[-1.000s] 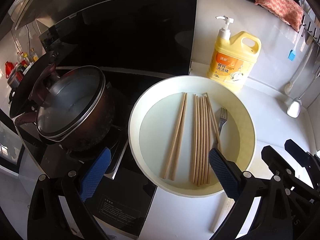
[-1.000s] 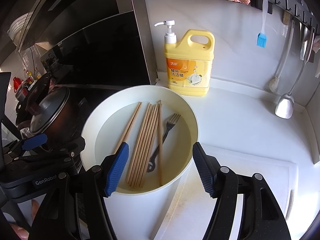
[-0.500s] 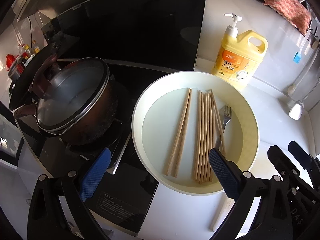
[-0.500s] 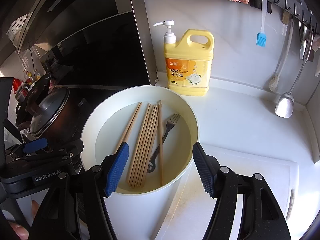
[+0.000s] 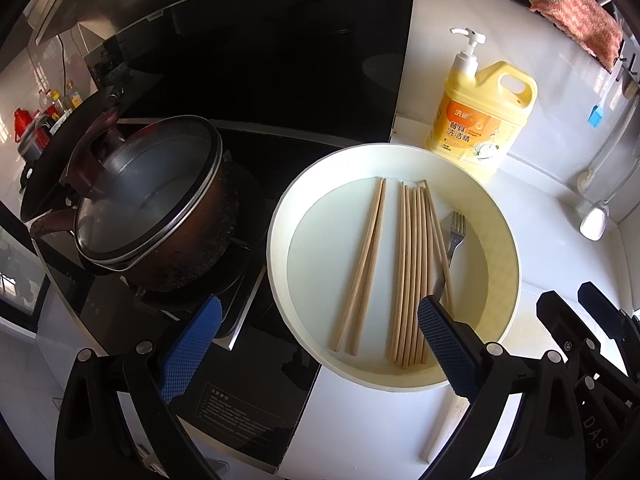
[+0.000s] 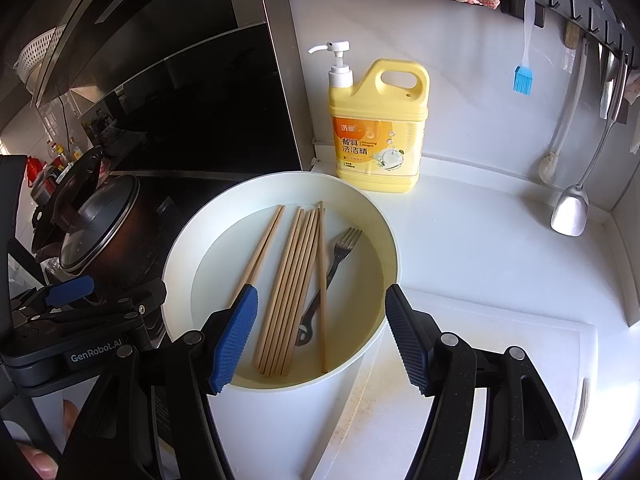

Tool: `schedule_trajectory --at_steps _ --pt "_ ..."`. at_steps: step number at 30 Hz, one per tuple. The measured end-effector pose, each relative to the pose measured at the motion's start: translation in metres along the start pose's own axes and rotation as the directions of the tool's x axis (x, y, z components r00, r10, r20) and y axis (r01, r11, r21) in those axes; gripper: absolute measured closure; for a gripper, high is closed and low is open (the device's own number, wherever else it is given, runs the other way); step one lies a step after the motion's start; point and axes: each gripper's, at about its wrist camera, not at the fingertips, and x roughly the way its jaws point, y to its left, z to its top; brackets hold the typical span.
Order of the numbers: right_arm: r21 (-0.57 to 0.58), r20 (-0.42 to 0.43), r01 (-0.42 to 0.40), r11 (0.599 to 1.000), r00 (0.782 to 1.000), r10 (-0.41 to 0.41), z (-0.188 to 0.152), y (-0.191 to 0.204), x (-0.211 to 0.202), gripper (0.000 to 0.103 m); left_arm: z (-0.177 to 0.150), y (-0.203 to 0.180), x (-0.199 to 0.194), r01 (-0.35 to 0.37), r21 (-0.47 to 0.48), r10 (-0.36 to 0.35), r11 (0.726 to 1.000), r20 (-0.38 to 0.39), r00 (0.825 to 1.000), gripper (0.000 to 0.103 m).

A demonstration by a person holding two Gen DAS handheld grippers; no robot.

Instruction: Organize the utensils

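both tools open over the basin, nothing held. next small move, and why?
Probably lower the right tool onto the bunched chopsticks in the white basin. It is open, empty and already framing that bunch from above. The fork lies partly under one chopstick, so the sticks likely come out first. The left tool sits off toward the stove side.

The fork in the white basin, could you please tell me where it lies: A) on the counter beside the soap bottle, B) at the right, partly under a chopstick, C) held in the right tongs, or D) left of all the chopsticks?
B: the fork lies in the white basin, right of the bundle, with one chopstick crossing over its handle.
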Motion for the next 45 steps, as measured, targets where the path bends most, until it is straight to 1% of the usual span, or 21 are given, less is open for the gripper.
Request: schedule_trajectory --at_steps 34,45 --pt "0.0 0.0 0.001 1.0 1.0 -0.001 0.0007 0.0008 0.0 0.04 0.0024 0.0031 0.0002 0.001 0.015 -0.001 1.0 0.007 1.0 0.006" --pt "0.011 0.0 0.016 1.0 1.0 -0.016 0.0032 0.0061 0.0035 0.04 0.0055 0.0061 0.0037 0.006 0.027 -0.006 1.0 0.009 1.0 0.006"
